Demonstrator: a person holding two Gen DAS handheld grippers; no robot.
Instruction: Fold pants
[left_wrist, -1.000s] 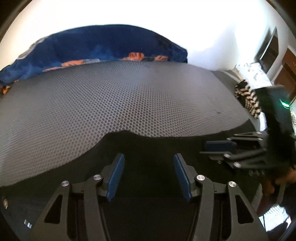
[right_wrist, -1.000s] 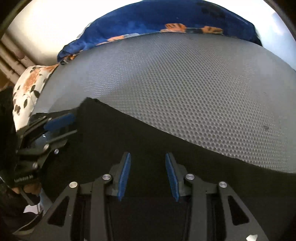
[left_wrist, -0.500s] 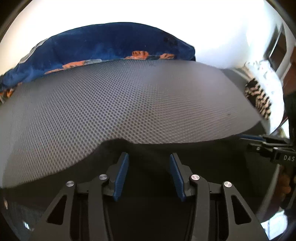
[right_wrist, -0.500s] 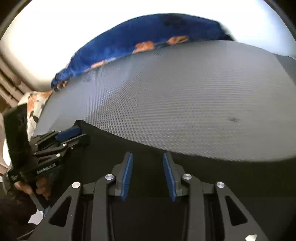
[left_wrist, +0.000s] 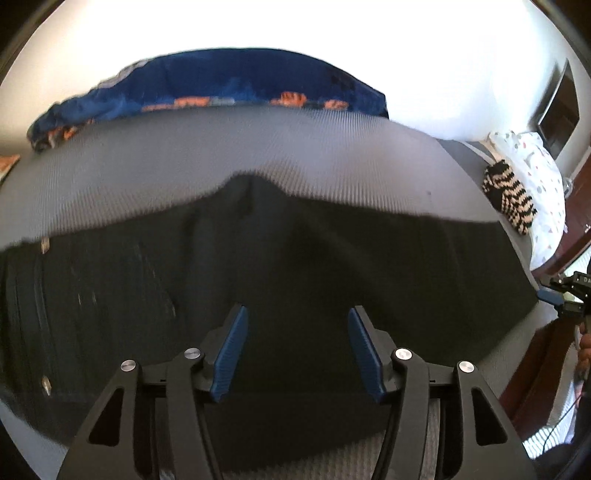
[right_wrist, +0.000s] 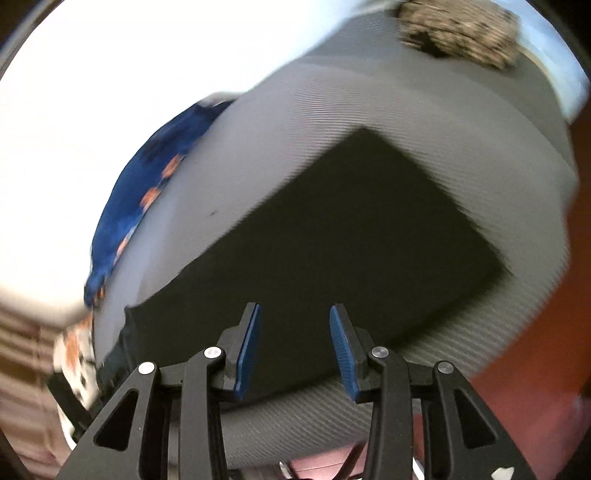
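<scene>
Black pants (left_wrist: 295, 266) lie flat across a grey honeycomb mat (left_wrist: 258, 155), the waist end with a small tag at the left. My left gripper (left_wrist: 295, 332) hovers over the cloth; its jaws are opening and nothing is between them. In the right wrist view the pants (right_wrist: 351, 240) show as a dark rectangle on the mat (right_wrist: 369, 103). My right gripper (right_wrist: 295, 332) hangs above the near edge; its jaws are opening with nothing between them. At the far right edge of the left wrist view the right gripper (left_wrist: 554, 295) shows small, beyond the pants' end.
A blue blanket with orange prints (left_wrist: 221, 85) lies along the mat's far edge. A striped black-and-cream cloth (left_wrist: 509, 199) and a white patterned pillow (left_wrist: 535, 177) sit at the right. A reddish-brown floor (right_wrist: 535, 350) shows beyond the mat's edge.
Both grippers have drawn back from the pants. The right one swept far to the right and rolled, so its view is tilted and blurred. More of the pants is in view.
</scene>
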